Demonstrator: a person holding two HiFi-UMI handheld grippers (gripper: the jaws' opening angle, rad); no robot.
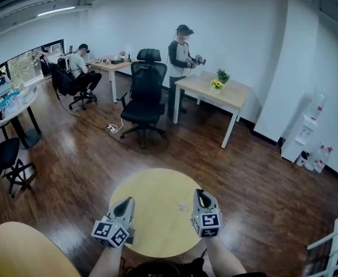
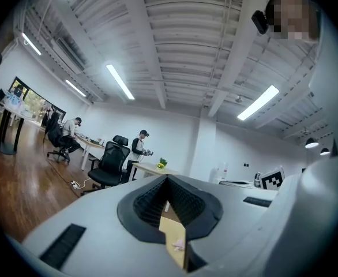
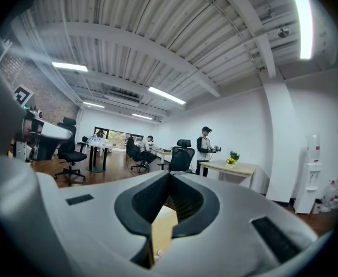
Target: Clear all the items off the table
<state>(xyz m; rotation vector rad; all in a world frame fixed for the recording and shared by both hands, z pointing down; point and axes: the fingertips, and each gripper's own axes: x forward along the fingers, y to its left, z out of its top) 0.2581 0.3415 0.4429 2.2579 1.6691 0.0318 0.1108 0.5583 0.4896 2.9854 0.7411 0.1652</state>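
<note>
Both the left gripper (image 1: 127, 203) and the right gripper (image 1: 202, 197) hover with fingers closed and empty, so the small pale item (image 1: 182, 206) lying on the round bench (image 1: 151, 227) between them may be pushed off, not grasped.

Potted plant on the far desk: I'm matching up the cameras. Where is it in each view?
Head view: potted plant, upper right of centre.
Left gripper view: potted plant, just left of centre.
Right gripper view: potted plant, right of centre.
Shared landmark: black office chair to its left.
</note>
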